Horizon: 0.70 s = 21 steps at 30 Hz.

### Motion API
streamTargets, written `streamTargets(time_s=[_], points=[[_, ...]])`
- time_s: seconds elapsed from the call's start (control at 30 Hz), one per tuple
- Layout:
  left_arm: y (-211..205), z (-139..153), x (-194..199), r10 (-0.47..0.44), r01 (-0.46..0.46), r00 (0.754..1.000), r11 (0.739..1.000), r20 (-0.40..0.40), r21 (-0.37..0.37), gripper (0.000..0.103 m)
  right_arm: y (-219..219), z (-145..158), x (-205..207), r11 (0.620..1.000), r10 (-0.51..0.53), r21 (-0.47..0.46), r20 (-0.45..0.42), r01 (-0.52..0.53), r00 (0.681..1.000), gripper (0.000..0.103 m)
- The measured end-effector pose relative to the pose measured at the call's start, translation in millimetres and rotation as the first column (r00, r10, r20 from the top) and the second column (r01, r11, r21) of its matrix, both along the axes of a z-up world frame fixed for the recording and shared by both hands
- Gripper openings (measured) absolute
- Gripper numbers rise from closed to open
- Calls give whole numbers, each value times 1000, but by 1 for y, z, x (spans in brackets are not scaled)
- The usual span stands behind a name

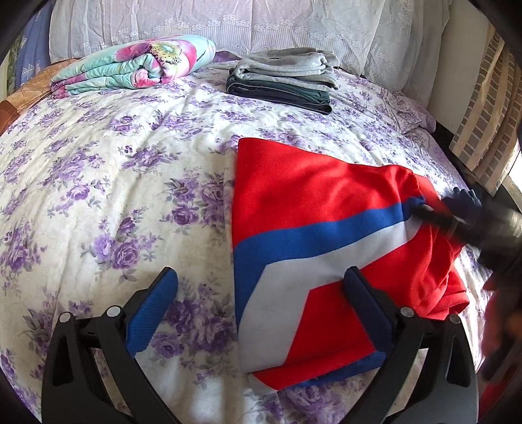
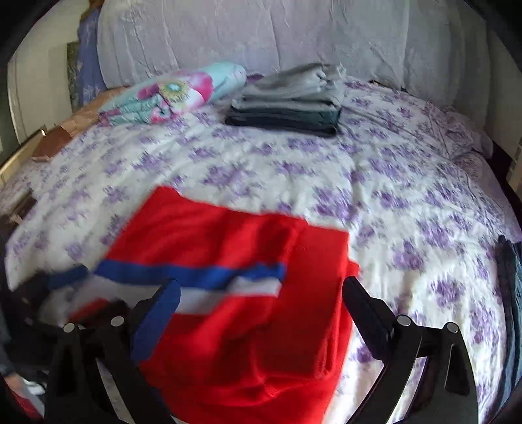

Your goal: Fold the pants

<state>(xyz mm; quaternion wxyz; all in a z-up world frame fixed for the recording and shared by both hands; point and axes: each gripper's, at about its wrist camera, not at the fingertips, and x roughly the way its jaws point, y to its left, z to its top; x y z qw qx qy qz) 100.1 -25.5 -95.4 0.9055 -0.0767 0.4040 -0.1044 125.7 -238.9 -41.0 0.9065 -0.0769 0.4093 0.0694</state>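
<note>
Bed [image 1: 98, 169] with purple-flower cover fills both views. Lace-covered headboard [image 1: 228, 22] across the top. Red pants [image 1: 310, 202] with blue and white stripe lie partly folded, centre-right in the left wrist view, lower centre in the right wrist view [image 2: 235, 293]. Rolled floral quilt [image 1: 130, 65] upper left. Folded grey and dark clothes stack [image 1: 284, 75] top centre, well apart from the pants.

Left hand-held gripper [image 1: 261, 310]: released, jaws wide, right finger over the pants, left finger over bare cover. Right hand-held gripper [image 2: 261, 310]: released, jaws wide, straddling the pants' near edge; the view is motion-blurred, contact unclear.
</note>
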Motion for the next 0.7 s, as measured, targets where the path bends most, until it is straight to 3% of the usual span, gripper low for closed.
streamTargets(time_s=[0.03,0.1,0.3,0.43,0.5,0.57,0.63,0.7], points=[[-1,0,0,-2,2,1000,1000,0,1,99,-6,-16,3,1000,0,19,-25,0,1000,100],[-3,1,-1,-4,4,1000,1000,4,12,99,-27,-25,2,983,-15,185,-18,18,1000,100],[2,1,0,-16,15,1000,999,-16,-30,98,-60,1,-24,940,-35,340,53,15,998,100],[-3,8,-3,-134,131,991,984,-16,-122,98,-98,0,-13,900,-78,430,-10,75,997,100],[-14,7,-6,-202,197,979,972,-24,-131,98,-115,-5,-2,858,-98,501,-60,115,993,100],[-24,1,-4,-204,201,978,977,-34,-74,99,-117,-11,7,810,-40,581,-87,83,995,100],[-22,-1,0,-212,206,976,973,-57,-106,99,-112,-21,21,774,23,630,-122,60,992,100],[-17,-4,4,-225,213,971,966,-76,-144,99,-106,-33,33,779,26,623,-152,75,988,100]])
